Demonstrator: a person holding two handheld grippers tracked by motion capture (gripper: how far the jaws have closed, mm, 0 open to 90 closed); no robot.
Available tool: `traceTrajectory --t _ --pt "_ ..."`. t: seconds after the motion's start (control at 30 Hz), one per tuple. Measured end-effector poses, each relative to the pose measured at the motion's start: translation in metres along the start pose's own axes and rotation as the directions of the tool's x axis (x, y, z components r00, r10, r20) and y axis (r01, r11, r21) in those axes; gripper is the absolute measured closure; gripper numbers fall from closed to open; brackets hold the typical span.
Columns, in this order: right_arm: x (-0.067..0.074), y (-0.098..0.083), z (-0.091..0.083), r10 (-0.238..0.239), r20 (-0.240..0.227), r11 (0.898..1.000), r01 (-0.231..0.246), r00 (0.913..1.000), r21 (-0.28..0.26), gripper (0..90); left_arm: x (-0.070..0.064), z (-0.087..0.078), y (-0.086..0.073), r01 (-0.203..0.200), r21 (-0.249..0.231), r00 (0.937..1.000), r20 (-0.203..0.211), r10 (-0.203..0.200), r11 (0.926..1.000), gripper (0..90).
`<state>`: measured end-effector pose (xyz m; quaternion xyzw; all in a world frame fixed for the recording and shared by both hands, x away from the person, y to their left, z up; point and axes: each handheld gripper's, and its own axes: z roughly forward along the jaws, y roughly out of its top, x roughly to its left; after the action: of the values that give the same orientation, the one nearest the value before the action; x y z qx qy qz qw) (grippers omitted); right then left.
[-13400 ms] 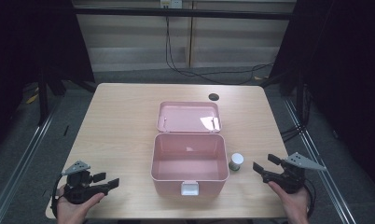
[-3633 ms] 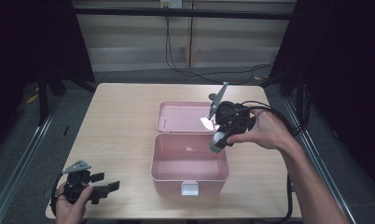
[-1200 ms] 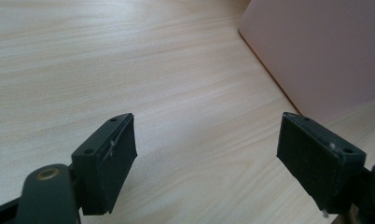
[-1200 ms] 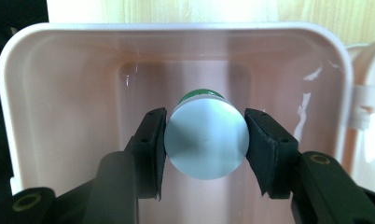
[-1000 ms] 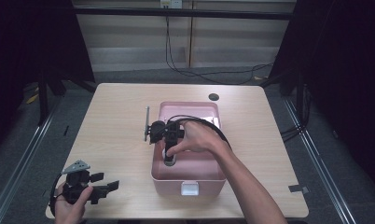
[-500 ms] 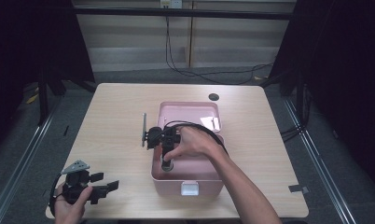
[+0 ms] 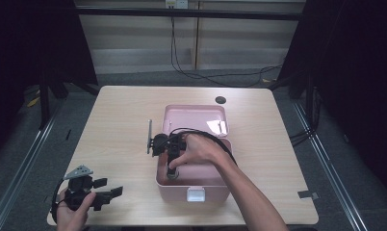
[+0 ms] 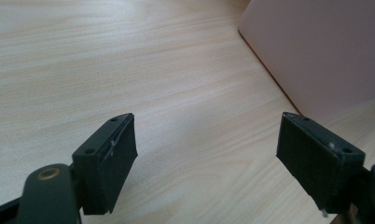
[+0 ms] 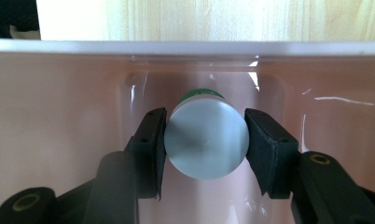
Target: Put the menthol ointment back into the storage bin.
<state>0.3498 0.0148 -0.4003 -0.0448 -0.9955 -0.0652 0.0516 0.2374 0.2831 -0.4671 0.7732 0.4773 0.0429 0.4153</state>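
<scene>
Bottle (image 9: 206,142), one; pink box (image 7: 215,183), one

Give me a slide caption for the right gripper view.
Right gripper clamps a small grey-capped bottle inside the pink box.

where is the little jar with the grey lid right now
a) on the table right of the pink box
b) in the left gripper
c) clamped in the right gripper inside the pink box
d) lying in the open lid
c: the right gripper pads press both sides of the jar, down within the pink box walls.
</scene>
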Motion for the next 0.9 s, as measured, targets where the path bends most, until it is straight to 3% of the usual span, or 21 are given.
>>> traceTrajectory --t 0.9 --pt "-0.003 -0.003 0.017 0.005 0.009 0.999 -0.004 1.0000 -0.038 50.6 0.000 0.001 0.000 0.001 0.005 1.0000 0.002 -0.001 1.0000 21.4"
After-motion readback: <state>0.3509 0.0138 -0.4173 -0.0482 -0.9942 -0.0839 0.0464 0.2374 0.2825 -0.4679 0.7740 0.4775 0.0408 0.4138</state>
